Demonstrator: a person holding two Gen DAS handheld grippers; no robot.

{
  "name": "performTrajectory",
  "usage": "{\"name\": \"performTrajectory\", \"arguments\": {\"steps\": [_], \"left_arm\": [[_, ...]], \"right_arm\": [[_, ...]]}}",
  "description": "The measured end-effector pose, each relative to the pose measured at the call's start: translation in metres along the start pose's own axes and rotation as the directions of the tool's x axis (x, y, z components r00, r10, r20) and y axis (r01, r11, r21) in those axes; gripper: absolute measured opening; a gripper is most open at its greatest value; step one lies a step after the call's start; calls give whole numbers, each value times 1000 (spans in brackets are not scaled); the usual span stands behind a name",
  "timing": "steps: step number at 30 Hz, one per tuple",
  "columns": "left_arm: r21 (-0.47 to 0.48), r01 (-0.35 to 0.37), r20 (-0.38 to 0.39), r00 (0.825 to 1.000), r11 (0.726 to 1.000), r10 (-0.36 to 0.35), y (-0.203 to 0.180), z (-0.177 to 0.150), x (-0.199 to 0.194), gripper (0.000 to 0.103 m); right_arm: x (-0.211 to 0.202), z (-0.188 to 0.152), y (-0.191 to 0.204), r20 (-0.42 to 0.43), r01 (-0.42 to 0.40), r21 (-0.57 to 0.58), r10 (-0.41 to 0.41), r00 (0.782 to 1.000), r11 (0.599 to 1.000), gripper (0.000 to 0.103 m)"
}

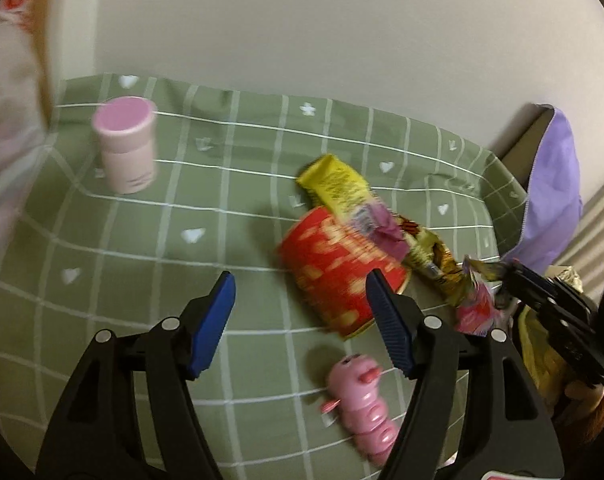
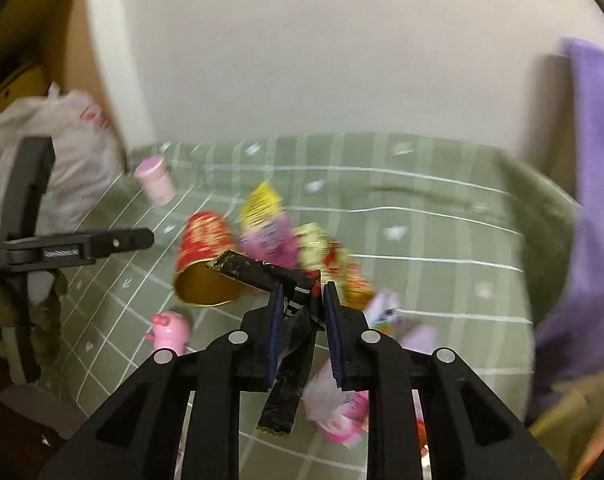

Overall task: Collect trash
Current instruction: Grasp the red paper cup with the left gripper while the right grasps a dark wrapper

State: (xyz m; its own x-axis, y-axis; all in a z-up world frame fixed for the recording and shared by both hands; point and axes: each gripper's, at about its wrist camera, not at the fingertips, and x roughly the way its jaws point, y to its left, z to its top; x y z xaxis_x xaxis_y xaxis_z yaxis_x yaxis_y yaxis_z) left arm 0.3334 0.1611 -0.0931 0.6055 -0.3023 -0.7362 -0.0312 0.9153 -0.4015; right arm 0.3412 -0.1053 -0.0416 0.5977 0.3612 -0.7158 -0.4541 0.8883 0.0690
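My right gripper (image 2: 304,288) is shut on a long black wrapper (image 2: 286,376), which hangs down between its blue pads above the green checked tablecloth (image 2: 421,232). Behind it lies a red paper cup (image 2: 202,236) on its side, gold mouth toward me, among a yellow wrapper (image 2: 262,204), a purple wrapper (image 2: 270,240) and a gold-and-red wrapper (image 2: 321,248). My left gripper (image 1: 302,280) is open and holds nothing, hovering just in front of the red cup (image 1: 333,268). The right gripper (image 1: 509,270) shows at that view's right edge.
A pink lidded bottle (image 1: 126,148) stands at the back left. A pink toy caterpillar (image 1: 361,396) lies near the front. A pink-and-white wrapper (image 2: 337,404) lies under my right gripper. A white plastic bag (image 2: 74,152) sits left, purple cloth (image 2: 597,200) right, a wall behind.
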Motion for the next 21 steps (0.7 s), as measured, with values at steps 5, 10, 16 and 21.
{"name": "performTrajectory", "arguments": {"steps": [5, 10, 16, 21], "left_arm": [[-57, 19, -41, 999, 998, -21, -4, 20, 31, 65], [-77, 9, -104, 994, 997, -17, -3, 31, 58, 68], [-78, 34, -201, 978, 996, -49, -12, 22, 69, 62], [1, 60, -96, 994, 998, -59, -28, 21, 34, 54]], "right_arm": [[-32, -22, -33, 10, 64, 99, -65, 998, 993, 20], [-47, -42, -41, -9, 101, 139, -101, 995, 985, 20], [-63, -62, -45, -9, 116, 165, -116, 993, 980, 20], [-77, -66, -41, 17, 117, 162, -121, 992, 980, 20]]}}
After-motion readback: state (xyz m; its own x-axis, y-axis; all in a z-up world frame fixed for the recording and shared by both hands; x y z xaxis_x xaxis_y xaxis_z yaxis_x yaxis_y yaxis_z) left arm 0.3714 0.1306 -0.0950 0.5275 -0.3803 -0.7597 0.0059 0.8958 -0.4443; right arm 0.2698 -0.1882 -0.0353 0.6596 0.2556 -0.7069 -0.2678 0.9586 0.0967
